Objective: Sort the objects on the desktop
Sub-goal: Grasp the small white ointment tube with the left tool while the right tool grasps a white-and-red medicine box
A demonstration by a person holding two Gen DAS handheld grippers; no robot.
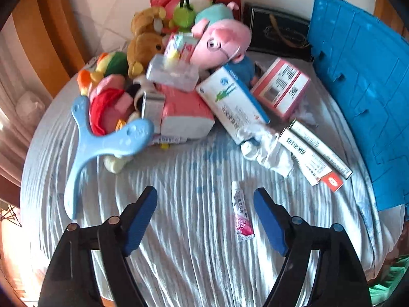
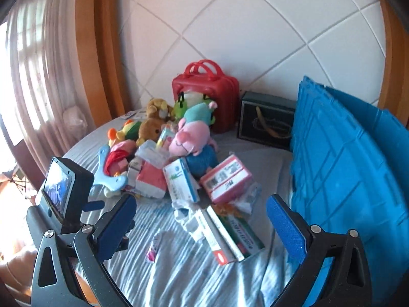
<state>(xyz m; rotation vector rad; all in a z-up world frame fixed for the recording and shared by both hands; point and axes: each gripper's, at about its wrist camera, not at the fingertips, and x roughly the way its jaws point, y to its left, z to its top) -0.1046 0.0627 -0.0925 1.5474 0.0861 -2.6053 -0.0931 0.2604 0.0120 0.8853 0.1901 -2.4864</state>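
A heap of plush toys and medicine boxes lies on a pale striped cloth [image 1: 194, 230]. A pink pig plush [image 1: 219, 43] tops the heap, with a white-and-blue box [image 1: 232, 102] and a pink box [image 1: 281, 89] beside it. A small white-and-pink tube [image 1: 240, 212] lies alone just inside my left gripper's [image 1: 205, 197] right finger. That gripper is open and empty, low over the cloth. My right gripper [image 2: 202, 207] is open and empty, above long flat boxes [image 2: 225, 232]. The tube also shows in the right wrist view [image 2: 153, 249].
A blue plastic crate [image 2: 345, 174] stands at the right. A red case [image 2: 207, 89] and a dark box [image 2: 265, 120] stand against the white padded wall. A light blue Y-shaped toy [image 1: 102, 140] lies left of the heap. The left gripper's camera unit [image 2: 64, 186] sits at left.
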